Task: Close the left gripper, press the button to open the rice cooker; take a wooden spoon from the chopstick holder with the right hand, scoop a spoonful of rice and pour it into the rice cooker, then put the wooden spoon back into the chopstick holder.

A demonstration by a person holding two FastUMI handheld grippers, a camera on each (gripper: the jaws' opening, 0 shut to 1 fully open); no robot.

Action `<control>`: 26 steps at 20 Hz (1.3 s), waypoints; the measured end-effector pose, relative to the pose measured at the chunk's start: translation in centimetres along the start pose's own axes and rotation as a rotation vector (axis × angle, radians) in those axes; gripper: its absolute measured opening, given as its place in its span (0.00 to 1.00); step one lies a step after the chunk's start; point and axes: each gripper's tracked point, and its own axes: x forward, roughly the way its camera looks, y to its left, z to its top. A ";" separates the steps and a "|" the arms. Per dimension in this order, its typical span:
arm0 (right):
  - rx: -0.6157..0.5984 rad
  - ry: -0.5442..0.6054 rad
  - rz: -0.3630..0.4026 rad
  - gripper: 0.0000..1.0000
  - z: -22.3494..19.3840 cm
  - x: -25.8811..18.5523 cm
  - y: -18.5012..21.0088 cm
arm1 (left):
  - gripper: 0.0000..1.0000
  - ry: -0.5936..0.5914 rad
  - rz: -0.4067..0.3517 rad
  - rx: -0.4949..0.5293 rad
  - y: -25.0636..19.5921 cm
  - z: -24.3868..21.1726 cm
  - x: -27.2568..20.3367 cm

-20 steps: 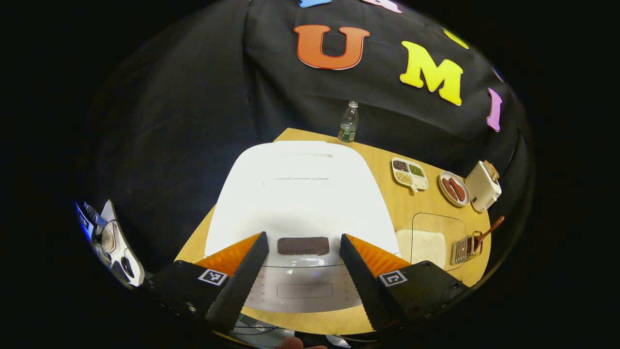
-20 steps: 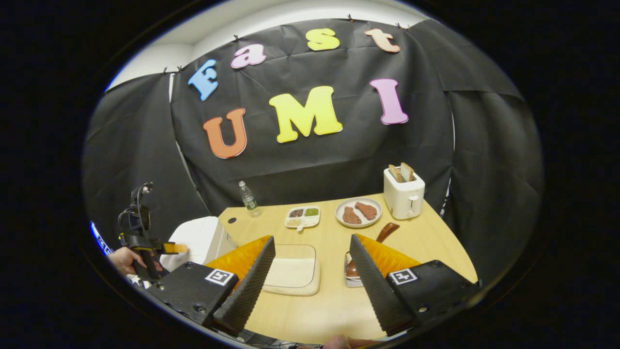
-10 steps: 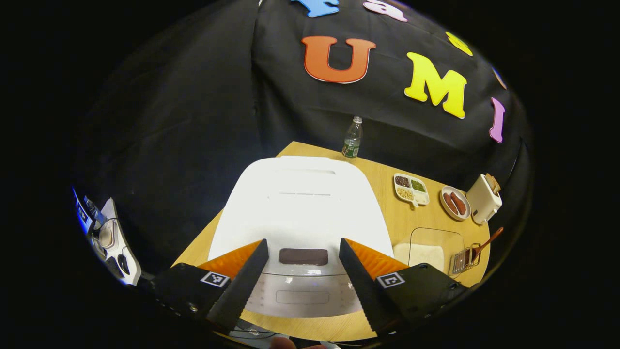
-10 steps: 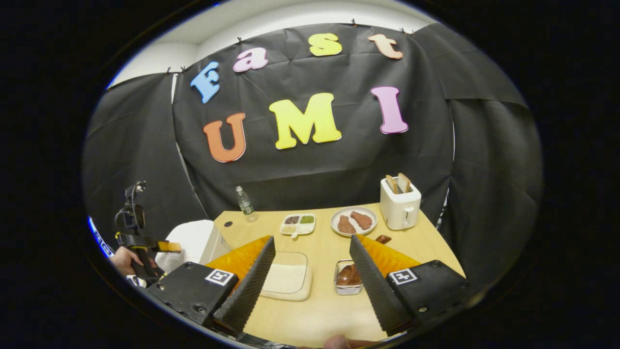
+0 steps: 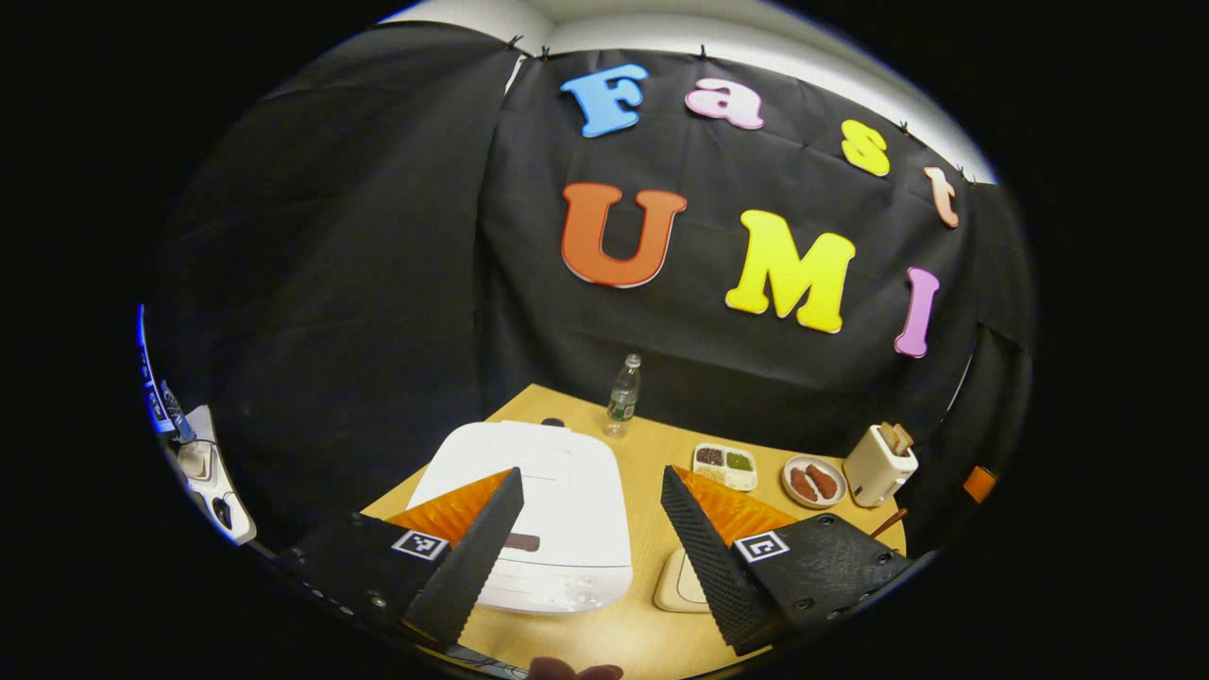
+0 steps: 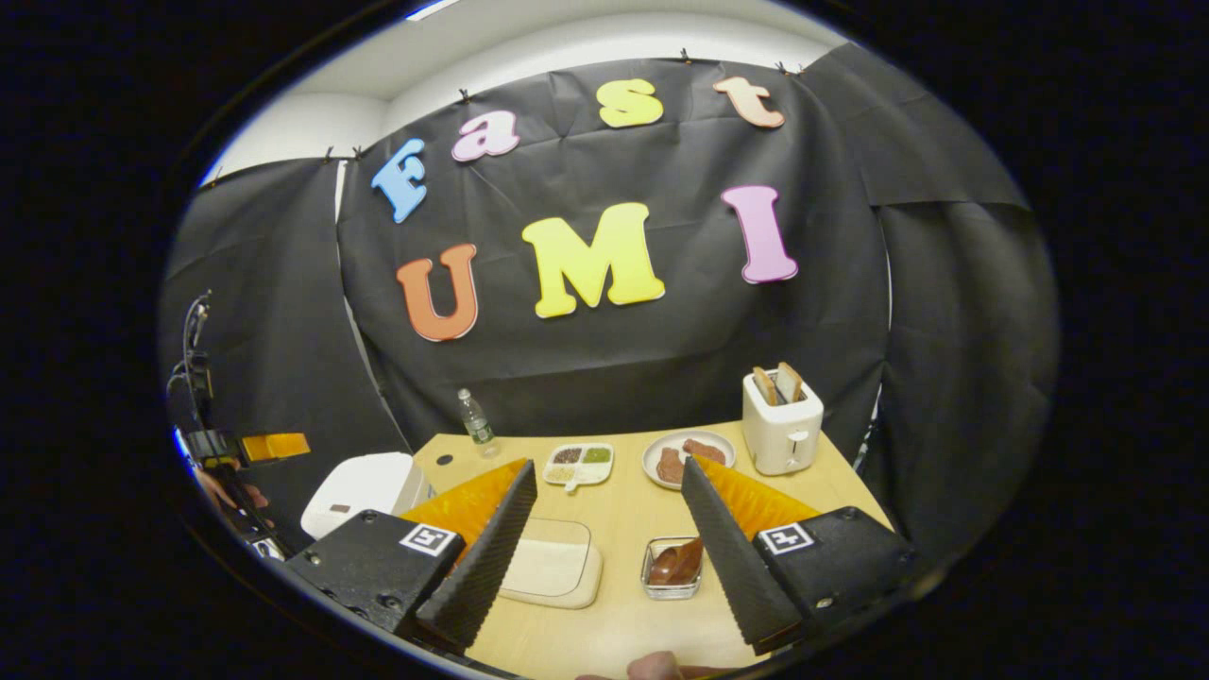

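- Broadly, a wooden table [image 6: 831,486] stands ahead of and below both grippers.
- At the table's near left, the white rice cooker [image 5: 543,505] sits with its lid down, ahead of and below the left gripper [image 5: 590,534]. The cooker's long axis runs away from that gripper. The dark button [image 5: 521,542] on its front edge shows just beside the gripper's left finger and well below it.
- Fingers of the left gripper stand wide apart and hold nothing. The task wants them closed before the press, so this step is not yet done. The left gripper is much the nearer one to the cooker.
- Beyond the cooker, a shallow tray of rice [image 6: 553,571] lies ahead of the right gripper [image 6: 604,538], below the gap between its fingers.
- Just right of that tray, the chopstick holder [image 6: 671,569] sits beside the right gripper's right finger.
- Inside the holder lies the wooden spoon [image 6: 676,561]. Its bowl faces the right gripper, and the handle seems to point away to the right, hidden behind that finger.
- Jaws of the right gripper are also wide and empty.
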 end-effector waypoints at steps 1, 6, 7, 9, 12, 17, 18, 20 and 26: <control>-0.008 -0.022 -0.004 1.00 0.6 -0.8 -0.2 | 0.95 -0.040 -0.028 0.005 -1.1 1.3 -1.5; -0.069 -0.135 -0.060 1.00 2.4 -8.0 0.8 | 0.95 -0.177 -0.147 0.025 -4.1 3.5 -9.5; -0.077 -0.154 -0.078 1.00 2.3 -10.0 1.2 | 0.94 -0.175 -0.172 0.023 -4.5 2.6 -11.2; -0.072 -0.150 -0.100 1.00 0.6 -13.7 2.2 | 0.94 -0.154 -0.197 0.033 -3.7 0.2 -14.5; -0.074 -0.145 -0.137 1.00 -1.5 -18.7 3.4 | 0.94 -0.160 -0.226 0.075 -3.8 -2.0 -19.4; -0.091 -0.174 -0.175 1.00 -2.2 -24.4 5.1 | 0.94 -0.231 -0.229 0.099 -4.3 -2.2 -25.0; -0.090 -0.180 -0.177 0.99 -2.3 -24.9 5.5 | 0.94 -0.236 -0.226 0.099 -4.4 -2.4 -25.8; -0.084 -0.187 -0.178 0.99 -2.5 -25.6 6.0 | 0.94 -0.237 -0.229 0.087 -5.4 -3.5 -27.3; -0.103 -0.186 -0.161 1.00 -3.1 -26.4 6.8 | 0.94 -0.266 -0.217 0.128 -7.2 -4.3 -27.8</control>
